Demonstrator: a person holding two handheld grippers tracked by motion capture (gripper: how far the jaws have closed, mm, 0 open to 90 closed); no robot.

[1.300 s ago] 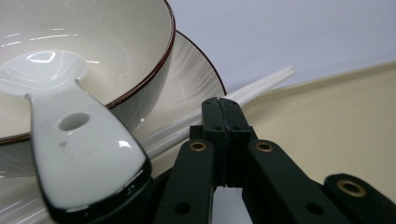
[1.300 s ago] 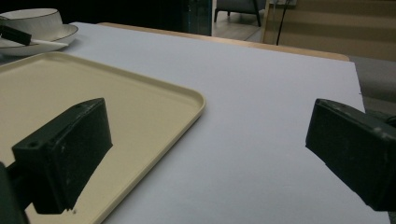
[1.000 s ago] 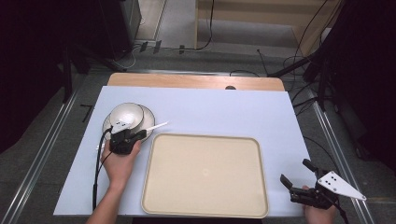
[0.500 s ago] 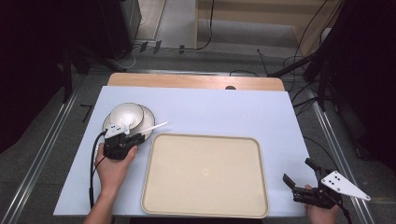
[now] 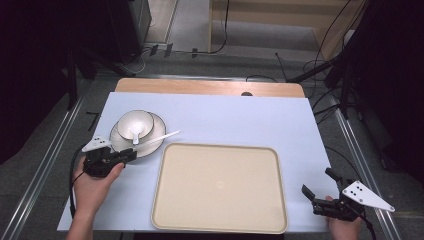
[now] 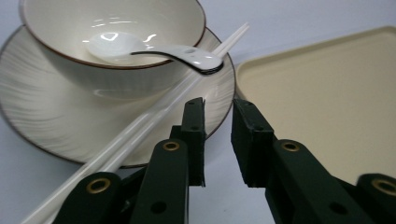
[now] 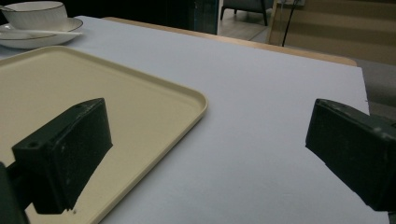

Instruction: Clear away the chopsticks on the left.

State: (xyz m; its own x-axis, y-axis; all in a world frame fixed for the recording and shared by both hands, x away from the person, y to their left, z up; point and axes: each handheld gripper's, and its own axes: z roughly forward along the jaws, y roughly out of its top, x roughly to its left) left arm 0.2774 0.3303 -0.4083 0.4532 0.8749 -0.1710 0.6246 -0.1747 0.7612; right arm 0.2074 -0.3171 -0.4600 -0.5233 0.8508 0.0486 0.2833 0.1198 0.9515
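At far left, left gripper [image 5: 131, 154] sits just beside the plate [image 5: 150, 146] rim — jaws have just been opening, now a narrow gap, nothing between them. On the plate: bowl [image 5: 135, 124] with a white spoon [image 5: 134, 134] inside, chopsticks [image 5: 159, 137] lying across the plate's near edge, tips pointing toward the tray [image 5: 219, 187]. Tray is at table centre, bare. Far right, right gripper [image 5: 320, 186] rests near the tray's corner — jaws spread wide, holding nothing.

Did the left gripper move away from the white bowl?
Yes. The left gripper has backed off the white ceramic bowl toward the table's near-left edge, jaws slightly opened and empty.
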